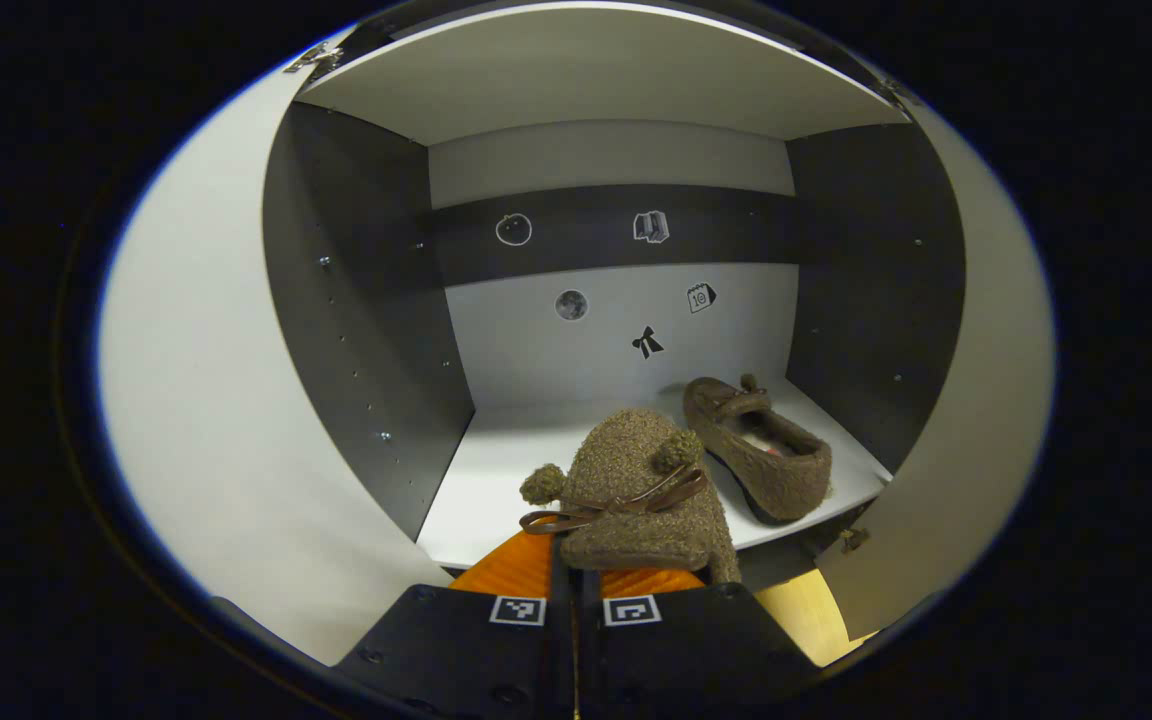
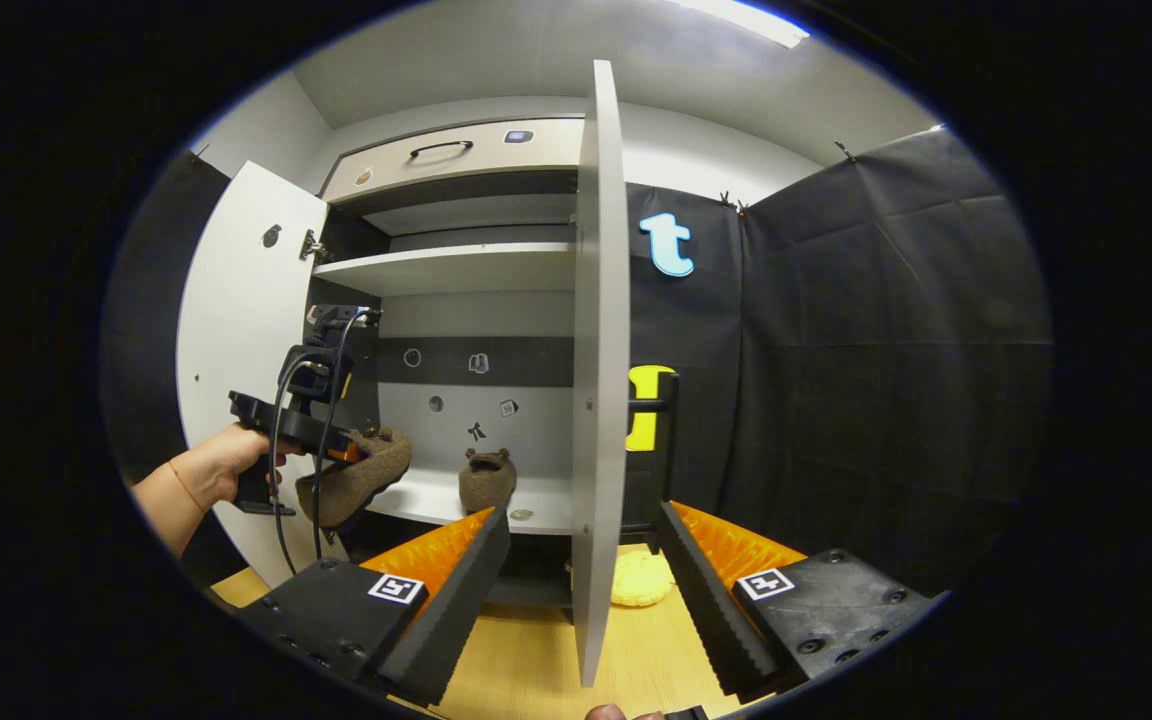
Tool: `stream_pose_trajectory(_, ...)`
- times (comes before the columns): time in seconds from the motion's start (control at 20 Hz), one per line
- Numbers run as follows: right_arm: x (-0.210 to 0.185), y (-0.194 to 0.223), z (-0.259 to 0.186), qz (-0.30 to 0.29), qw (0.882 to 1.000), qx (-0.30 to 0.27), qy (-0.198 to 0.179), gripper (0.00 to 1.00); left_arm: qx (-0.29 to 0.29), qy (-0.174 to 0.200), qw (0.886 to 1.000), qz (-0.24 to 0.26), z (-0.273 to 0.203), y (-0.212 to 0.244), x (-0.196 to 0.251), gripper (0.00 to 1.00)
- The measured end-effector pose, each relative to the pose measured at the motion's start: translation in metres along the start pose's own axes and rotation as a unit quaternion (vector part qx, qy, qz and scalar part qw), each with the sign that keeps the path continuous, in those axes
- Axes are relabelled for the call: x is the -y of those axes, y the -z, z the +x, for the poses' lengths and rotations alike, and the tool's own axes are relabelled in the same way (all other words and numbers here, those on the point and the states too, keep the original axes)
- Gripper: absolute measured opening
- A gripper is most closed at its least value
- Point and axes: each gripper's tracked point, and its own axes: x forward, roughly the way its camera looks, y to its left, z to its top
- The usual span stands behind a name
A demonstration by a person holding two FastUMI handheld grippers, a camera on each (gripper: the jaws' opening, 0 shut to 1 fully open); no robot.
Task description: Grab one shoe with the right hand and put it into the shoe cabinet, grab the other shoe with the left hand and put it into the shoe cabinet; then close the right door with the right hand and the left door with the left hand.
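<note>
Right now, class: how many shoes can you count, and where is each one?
2. One shoe is clamped in the left gripper at the cabinet's opening, above the shelf edge. The other shoe lies on that shelf, further right. No more show, though the doors could hide some.

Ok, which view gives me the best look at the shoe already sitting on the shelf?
The left gripper view: the shelved shoe lies close, side-on, opening visible. In the right gripper view it is small and distant, seen end-on beside the right door.
</note>
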Motion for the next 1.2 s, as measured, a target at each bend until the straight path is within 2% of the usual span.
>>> stream_pose_trajectory(0.25,0.039,0.007,-0.006,0.006,0.999,-0.008,0.038,0.98,0.003,-0.035,0.999,0.007,0.068,-0.039,-0.015,0.07)
stream_pose_trajectory(0.3,0.047,0.007,-0.006,0.005,0.999,-0.009,0.046,0.94,0.0,-0.037,0.999,0.007,0.083,-0.041,-0.013,0.06)
stream_pose_trajectory(0.35,0.056,0.007,-0.005,0.002,0.998,-0.008,0.056,0.98,-0.006,-0.037,0.999,0.007,0.097,-0.043,-0.01,0.07)
stream_pose_trajectory(0.4,0.065,0.006,-0.005,0.001,0.998,-0.009,0.063,0.94,-0.009,-0.036,0.999,0.013,0.111,-0.044,-0.007,0.06)
stream_pose_trajectory(0.45,0.071,0.007,-0.004,0.004,0.998,-0.01,0.069,0.98,-0.017,-0.038,0.999,0.026,0.125,-0.043,-0.005,0.07)
stream_pose_trajectory(0.7,0.104,0.009,0.0,0.003,0.995,-0.014,0.098,0.98,-0.062,-0.054,0.995,0.063,0.178,-0.022,0.005,0.07)
stream_pose_trajectory(0.75,0.11,0.011,0.0,0.003,0.995,-0.016,0.102,0.94,-0.069,-0.054,0.994,0.067,0.184,-0.019,0.006,0.07)
stream_pose_trajectory(0.85,0.118,0.012,0.001,0.003,0.994,-0.019,0.111,0.94,-0.084,-0.052,0.992,0.078,0.191,-0.014,0.009,0.06)
stream_pose_trajectory(0.9,0.122,0.012,0.002,0.003,0.993,-0.02,0.114,0.98,-0.09,-0.053,0.991,0.084,0.192,-0.012,0.008,0.06)
stream_pose_trajectory(1.05,0.131,0.015,0.005,0.013,0.993,-0.022,0.118,0.98,-0.1,-0.06,0.988,0.098,0.191,-0.01,0.004,0.11)
stream_pose_trajectory(1.1,0.132,0.015,0.006,0.015,0.993,-0.021,0.119,0.98,-0.103,-0.066,0.987,0.101,0.189,-0.01,0.001,0.09)
stream_pose_trajectory(1.15,0.133,0.015,0.006,0.016,0.992,-0.021,0.119,0.98,-0.106,-0.068,0.986,0.106,0.185,-0.01,-0.001,0.12)
stream_pose_trajectory(1.2,0.133,0.016,0.006,0.017,0.993,-0.021,0.119,0.98,-0.106,-0.07,0.986,0.107,0.182,-0.01,-0.002,0.24)
